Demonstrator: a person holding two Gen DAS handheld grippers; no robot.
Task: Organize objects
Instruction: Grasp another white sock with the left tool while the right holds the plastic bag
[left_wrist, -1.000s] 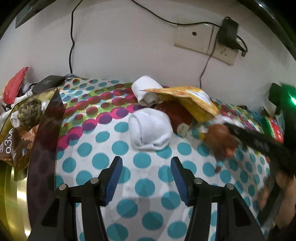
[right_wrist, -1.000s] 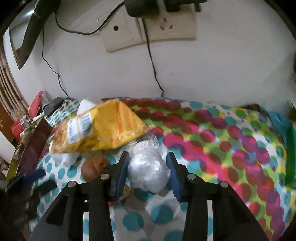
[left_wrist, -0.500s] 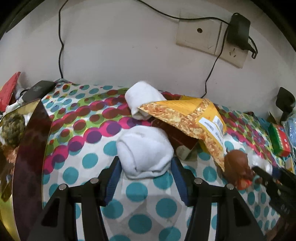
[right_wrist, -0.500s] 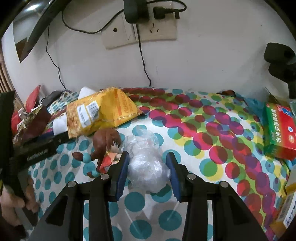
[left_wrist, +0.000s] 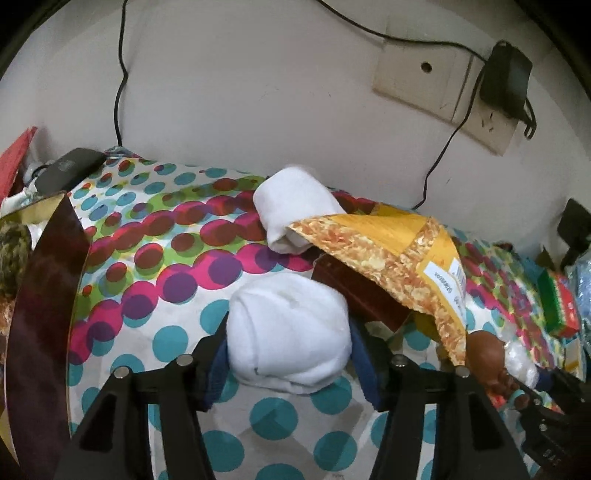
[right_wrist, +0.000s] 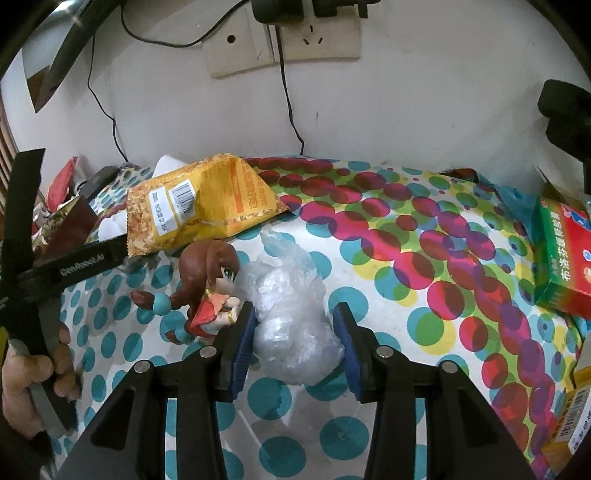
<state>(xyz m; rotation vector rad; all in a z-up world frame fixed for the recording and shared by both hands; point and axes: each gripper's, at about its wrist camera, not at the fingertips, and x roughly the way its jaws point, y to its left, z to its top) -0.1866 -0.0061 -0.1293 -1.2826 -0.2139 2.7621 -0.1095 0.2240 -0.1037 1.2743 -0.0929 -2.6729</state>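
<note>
In the left wrist view a rolled white sock lies on the dotted cloth between the fingers of my left gripper; the jaws are wide and just flank it. A second white roll lies behind it, partly under a yellow snack bag. In the right wrist view my right gripper is open around a crumpled clear plastic bag. A small brown-haired figurine lies just left of its left finger. The snack bag lies behind it.
A gold and dark box with snacks stands at the left. A brown box lies under the snack bag. A red and green carton stands at the right. Wall sockets with cables are behind.
My left gripper has moved forward so the white sock now sits between its fingers. My right gripper has drawn back a little with the plastic bag still between its open fingers.
</note>
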